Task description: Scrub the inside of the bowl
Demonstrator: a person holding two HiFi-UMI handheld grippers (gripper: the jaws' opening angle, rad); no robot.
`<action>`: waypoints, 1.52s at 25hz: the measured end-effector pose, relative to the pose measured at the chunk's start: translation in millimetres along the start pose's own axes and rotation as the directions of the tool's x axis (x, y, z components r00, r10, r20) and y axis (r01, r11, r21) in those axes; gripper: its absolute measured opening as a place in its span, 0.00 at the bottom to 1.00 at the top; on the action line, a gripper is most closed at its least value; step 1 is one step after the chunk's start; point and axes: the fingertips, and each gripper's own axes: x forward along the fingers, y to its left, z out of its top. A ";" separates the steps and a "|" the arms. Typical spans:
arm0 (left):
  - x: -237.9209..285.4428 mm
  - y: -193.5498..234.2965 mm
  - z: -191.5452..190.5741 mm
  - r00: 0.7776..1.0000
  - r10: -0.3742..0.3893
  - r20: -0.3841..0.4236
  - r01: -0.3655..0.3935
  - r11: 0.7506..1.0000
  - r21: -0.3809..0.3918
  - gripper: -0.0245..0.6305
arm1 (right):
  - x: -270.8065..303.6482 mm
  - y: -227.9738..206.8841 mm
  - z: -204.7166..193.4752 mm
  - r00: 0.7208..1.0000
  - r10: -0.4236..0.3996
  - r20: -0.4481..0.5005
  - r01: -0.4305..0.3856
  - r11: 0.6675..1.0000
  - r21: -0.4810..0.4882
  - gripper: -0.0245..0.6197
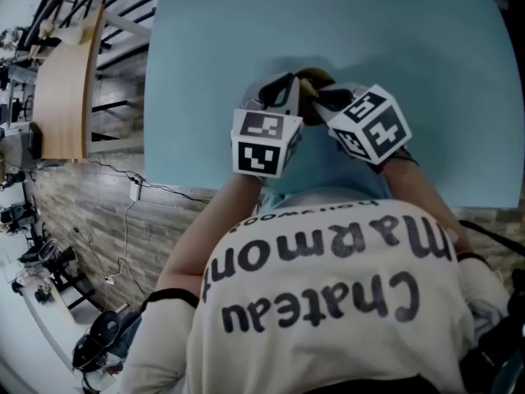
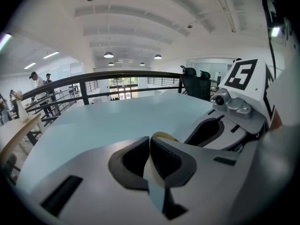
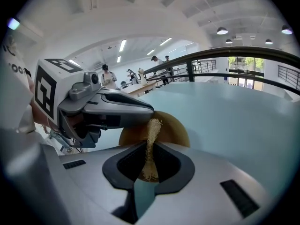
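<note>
A small tan bowl sits on the pale blue table, mostly hidden between my two grippers. My left gripper is shut on the bowl's thin rim; in the left gripper view the rim runs between the dark pads of the left gripper. My right gripper is shut on a straw-coloured fibrous scrubber, which sticks up between its pads in front of the bowl. The left gripper reaches over the bowl from the left in the right gripper view.
The table's near edge lies just under my forearms. A curved wooden bench and a railing stand to the left. A cable trails on the brick floor. People stand far off at tables.
</note>
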 end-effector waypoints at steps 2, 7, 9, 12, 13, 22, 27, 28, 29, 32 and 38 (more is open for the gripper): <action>-0.8 -0.8 -0.4 1.000 0.002 -0.001 -0.002 1.000 -0.001 0.06 | 1.3 2.9 -3.1 1.000 0.012 -0.010 -0.012 1.000 -0.004 0.13; 0.0 -0.3 -1.6 1.000 0.004 -0.001 -0.004 1.000 -0.004 0.06 | 2.5 -3.7 -7.8 1.000 0.000 -0.022 0.000 1.000 0.007 0.13; 0.4 0.2 -0.8 1.000 0.005 0.000 -0.005 1.000 -0.009 0.06 | 2.1 -7.9 -8.1 1.000 -0.013 -0.027 0.013 1.000 0.011 0.13; 1.7 0.6 -1.4 1.000 0.006 0.001 -0.006 1.000 -0.012 0.06 | 2.1 -14.6 -11.0 0.999 -0.029 -0.033 0.030 0.999 0.022 0.13; 2.0 0.4 -2.0 1.000 0.007 0.001 -0.007 1.000 -0.013 0.06 | 1.9 -17.0 -12.3 0.999 -0.035 -0.034 0.036 0.999 0.027 0.13; 2.2 2.3 -2.5 1.000 0.011 0.000 -0.011 1.000 -0.024 0.06 | -0.1 -29.4 -13.3 0.997 -0.070 -0.034 0.073 0.995 0.062 0.13; 0.8 -0.8 0.1 1.000 0.013 0.003 -0.013 1.000 -0.021 0.06 | -6.4 -37.4 -14.3 0.993 -0.108 -0.041 0.111 0.990 0.089 0.13; 0.4 -1.2 0.5 1.000 0.014 0.001 -0.014 1.000 -0.021 0.06 | -8.0 -39.4 -14.0 0.993 -0.114 -0.040 0.117 0.988 0.099 0.13; 0.3 -1.4 0.7 1.000 0.014 0.000 -0.014 1.000 -0.022 0.06 | -9.4 -41.2 -14.0 0.992 -0.117 -0.039 0.121 0.987 0.109 0.13; 1.7 -2.3 0.3 1.000 0.015 0.008 -0.015 1.000 -0.020 0.06 | -11.3 -44.0 -16.0 0.992 -0.123 -0.035 0.126 0.983 0.130 0.13; 3.5 -1.4 0.0 1.000 0.016 0.012 -0.016 1.000 -0.006 0.06 | -8.9 -36.4 -12.2 0.996 -0.090 -0.016 0.091 0.991 0.102 0.13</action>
